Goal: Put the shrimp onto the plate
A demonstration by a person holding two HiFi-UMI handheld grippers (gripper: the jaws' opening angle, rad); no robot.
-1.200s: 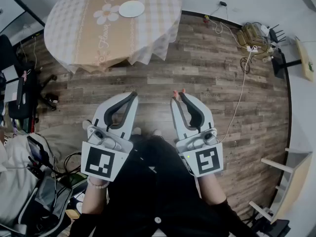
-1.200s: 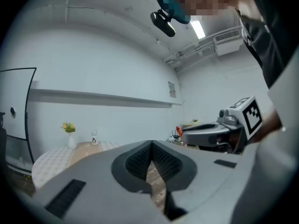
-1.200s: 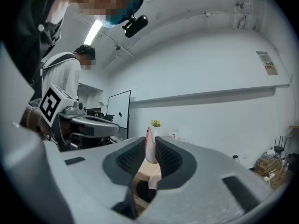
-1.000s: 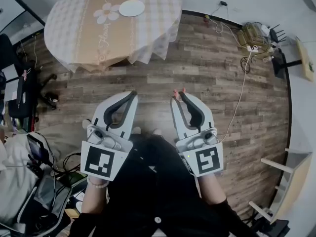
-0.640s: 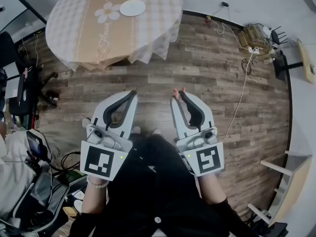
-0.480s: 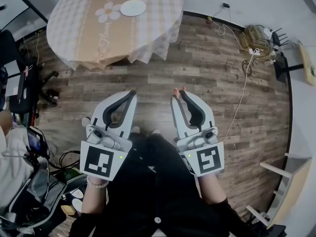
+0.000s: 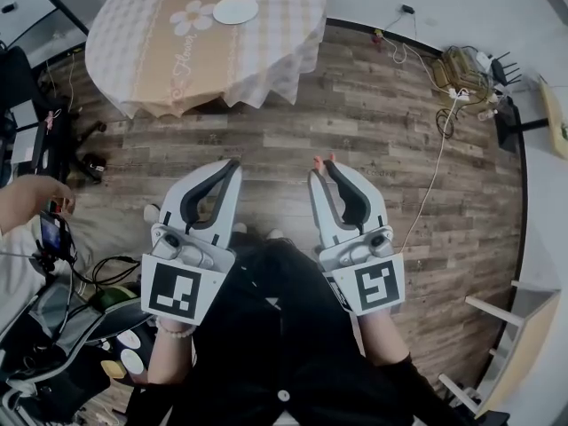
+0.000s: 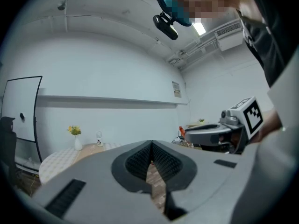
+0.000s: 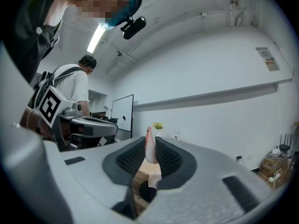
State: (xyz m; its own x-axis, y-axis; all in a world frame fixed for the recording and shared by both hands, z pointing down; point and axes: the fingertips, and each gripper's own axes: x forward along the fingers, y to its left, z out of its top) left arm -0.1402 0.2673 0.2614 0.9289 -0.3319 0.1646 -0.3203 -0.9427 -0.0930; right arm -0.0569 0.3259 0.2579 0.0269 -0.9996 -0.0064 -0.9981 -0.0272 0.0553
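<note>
My right gripper (image 7: 325, 164) is shut on a pale pink shrimp (image 7: 320, 161), whose orange tail pokes out past the fingertips; in the right gripper view the shrimp (image 9: 150, 148) stands clamped between the ribbed pads. My left gripper (image 7: 233, 163) is shut with nothing in it, its pads meeting in the left gripper view (image 8: 151, 149). Both are held low over the wooden floor, in front of my legs. A white plate (image 7: 235, 9) lies on a round table (image 7: 142, 51) with a checked cloth, far ahead and to the left of both grippers.
A vase of yellow flowers (image 8: 74, 136) stands on the table. Cables and a router (image 7: 461, 69) lie on the floor at the right wall. A person (image 7: 27, 202) with a phone and chairs with bags sit at the left. A wooden frame (image 7: 519, 327) leans at lower right.
Both grippers stay as they were, the right one holding the shrimp. The view has shifted slightly, and a hand with a phone has come into sight at the left.
</note>
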